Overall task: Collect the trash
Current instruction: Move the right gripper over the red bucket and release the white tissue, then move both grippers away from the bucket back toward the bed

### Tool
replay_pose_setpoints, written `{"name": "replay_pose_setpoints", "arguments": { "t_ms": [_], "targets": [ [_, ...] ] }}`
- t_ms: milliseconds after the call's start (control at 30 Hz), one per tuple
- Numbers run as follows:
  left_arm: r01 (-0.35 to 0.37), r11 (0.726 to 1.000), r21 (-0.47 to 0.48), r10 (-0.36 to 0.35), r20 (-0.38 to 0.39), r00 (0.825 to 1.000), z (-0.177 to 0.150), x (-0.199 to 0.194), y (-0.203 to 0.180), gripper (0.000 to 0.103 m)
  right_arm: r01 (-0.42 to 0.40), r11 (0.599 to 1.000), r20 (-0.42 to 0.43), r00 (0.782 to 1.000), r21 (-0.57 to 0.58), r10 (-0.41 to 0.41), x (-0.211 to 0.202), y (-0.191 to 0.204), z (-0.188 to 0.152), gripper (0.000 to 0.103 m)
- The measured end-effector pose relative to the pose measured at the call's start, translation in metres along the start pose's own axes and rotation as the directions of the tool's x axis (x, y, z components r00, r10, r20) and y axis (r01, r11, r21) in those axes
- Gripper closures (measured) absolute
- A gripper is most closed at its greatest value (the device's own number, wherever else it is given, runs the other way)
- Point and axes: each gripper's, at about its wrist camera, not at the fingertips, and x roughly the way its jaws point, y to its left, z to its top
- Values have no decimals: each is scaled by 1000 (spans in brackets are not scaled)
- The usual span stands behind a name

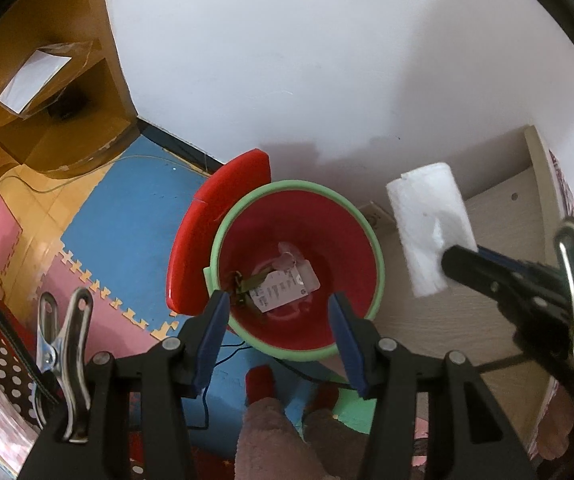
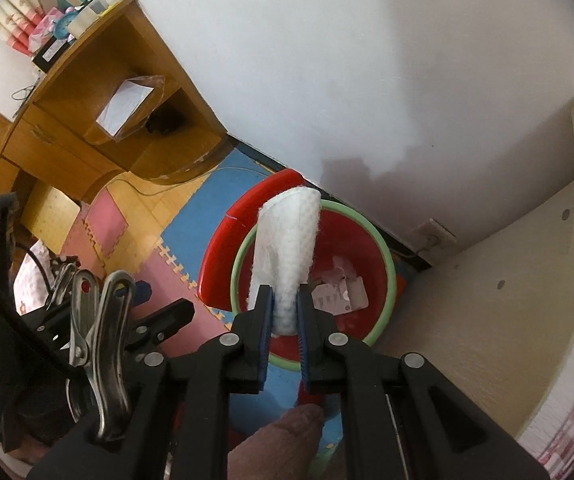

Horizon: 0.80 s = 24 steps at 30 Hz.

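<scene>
The left gripper [image 1: 279, 312] points steeply down with its jaws standing moderately apart and nothing between them; its blue pads [image 1: 211, 336] frame the near rim of the bin. Directly beyond and below its fingertips sits the trash bin [image 1: 375, 236], red inside with a pale green rim, its red lid [image 1: 203, 240] swung open on the far-left side of the gripper. At the bottom of the bin lie a white printed slip [image 1: 283, 286] and a small dark greenish scrap [image 1: 243, 284] (what the scrap is cannot be told). Closer in, under the gripper, a person's foot in a fuzzy pinkish slipper [image 1: 271, 436] stands on the foam floor mat [image 1: 127, 216] of blue and pink tiles.

The right gripper [image 2: 285, 310] is clamped narrowly on a white folded pad [image 2: 287, 240] of quilted, tissue-like material, gripping it by its near end; the pad stands up and away from the fingertips. In the right wrist view it overlaps the bin's near-left rim [image 2: 239, 264], but in the left wrist view the same pad [image 1: 427, 224] hangs to the right of the bin, in front of a pale board [image 1: 499, 216]. It is not inside the bin.

To the right of both grippers the pale wooden board leans near the white wall [image 1: 327, 60]. Farther off to the left stands a brown wooden desk [image 2: 87, 92] with a white paper in clear plastic [image 2: 125, 106] in its open shelf, and assorted small boxes [image 2: 51, 28] on top.
</scene>
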Motion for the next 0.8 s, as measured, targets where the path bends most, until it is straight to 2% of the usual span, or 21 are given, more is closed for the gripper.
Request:
{"name": "replay_pose_setpoints", "arguments": {
  "t_ms": [133,267,800],
  "targets": [
    [2,1000,-4,-2,3,1000,0,-3,1,49,-8,1000,8,1000,21,8,-1,-6,0,80],
    [3,1000,-2,-3,4,1000,0,-3,2,49,1,1000,13,1000,25,-1,-1,-4,2,77],
    [23,999,35,-23,10,1000,2,-15,-10,49,-16,998,34,999,53,14,-20,-2,-5,76]
  ]
}}
